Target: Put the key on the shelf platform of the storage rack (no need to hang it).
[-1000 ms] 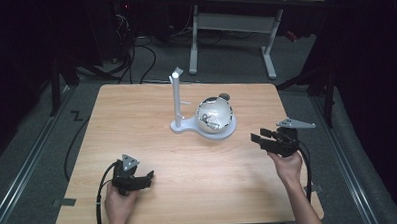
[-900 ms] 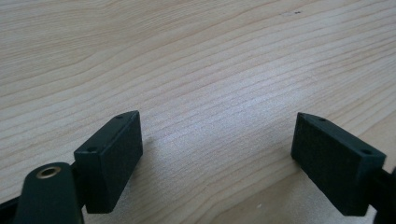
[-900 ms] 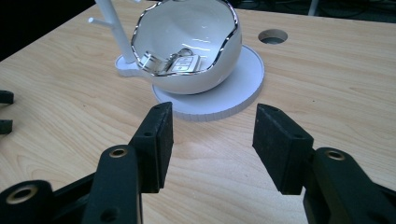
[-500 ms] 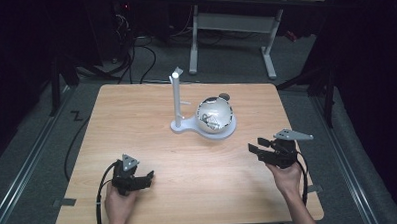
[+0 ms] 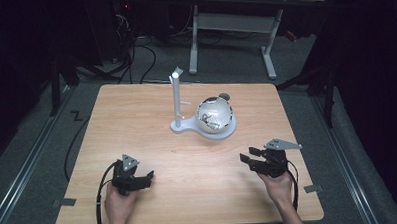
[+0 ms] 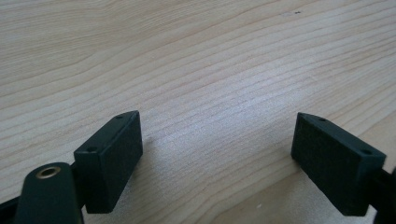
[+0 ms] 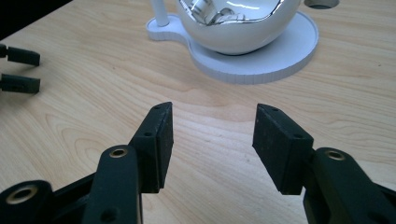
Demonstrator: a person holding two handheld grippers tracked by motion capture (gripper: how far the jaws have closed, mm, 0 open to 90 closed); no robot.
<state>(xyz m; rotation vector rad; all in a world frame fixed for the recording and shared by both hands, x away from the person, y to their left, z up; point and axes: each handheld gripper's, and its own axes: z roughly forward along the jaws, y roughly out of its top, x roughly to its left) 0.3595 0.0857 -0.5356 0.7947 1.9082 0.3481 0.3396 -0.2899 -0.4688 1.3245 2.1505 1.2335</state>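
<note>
The left gripper (image 5: pixel 148 177) sits near the desk's (image 5: pixel 136 114) front left corner, jaws spread wide over bare wood. The right gripper (image 5: pixel 247 159) hovers near the front right edge, jaws parted and holding nothing, aimed at the shiny round bowl (image 5: pixel 214 115) resting on a white stand (image 5: pixel 179 123) toward the desk's back middle

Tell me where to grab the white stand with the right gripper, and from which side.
Take the stand by its upright post, coming in level from the near side with the right gripper. The post is slim enough for the open jaws and stands clear above the base, while the shiny bowl covers most of the flat round base, whose low rim probably offers little to pinch.
</note>
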